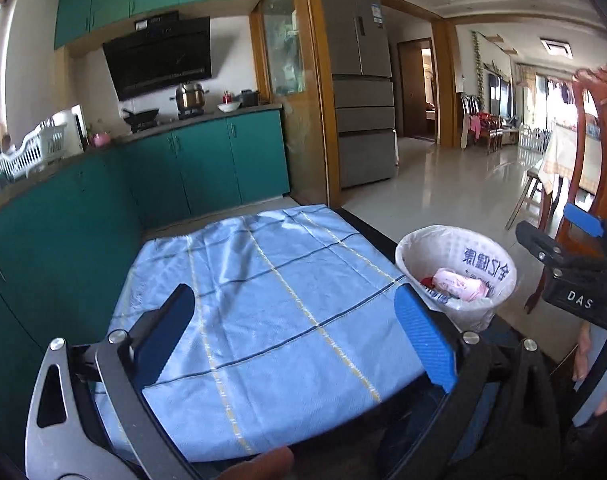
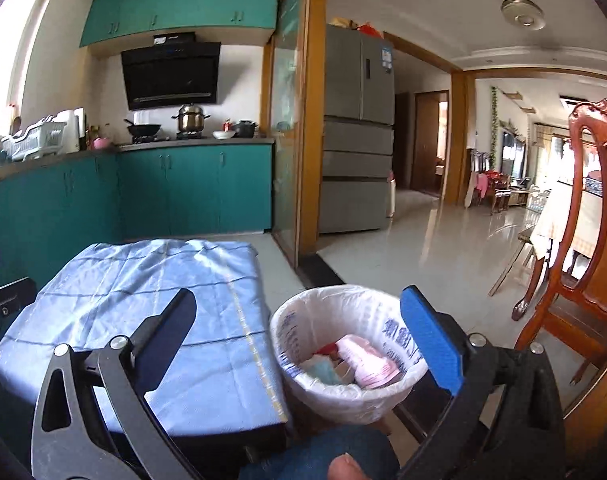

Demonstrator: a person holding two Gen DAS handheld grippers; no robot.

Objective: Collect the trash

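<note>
A round bin lined with a white printed bag (image 1: 459, 256) (image 2: 299, 320) stands on the floor to the right of a low table under a blue checked cloth (image 1: 263, 280) (image 2: 143, 280). Pink wrapping (image 1: 457, 285) (image 2: 369, 364) and other scraps lie inside it. My left gripper (image 1: 295, 328) hangs open above the cloth with nothing between its fingers. My right gripper (image 2: 303, 344) stands open above the bin and the table's right edge, also empty. It shows as a black body at the right edge of the left wrist view (image 1: 575, 276).
Teal cabinets (image 1: 207, 164) (image 2: 191, 188) with a stove, pots and a dish rack run along the left and back. A grey fridge (image 1: 363, 92) (image 2: 357, 128) stands beyond a doorway. A carved wooden chair (image 2: 583, 240) is close on the right. Tiled floor (image 1: 443, 184) stretches toward a dining room.
</note>
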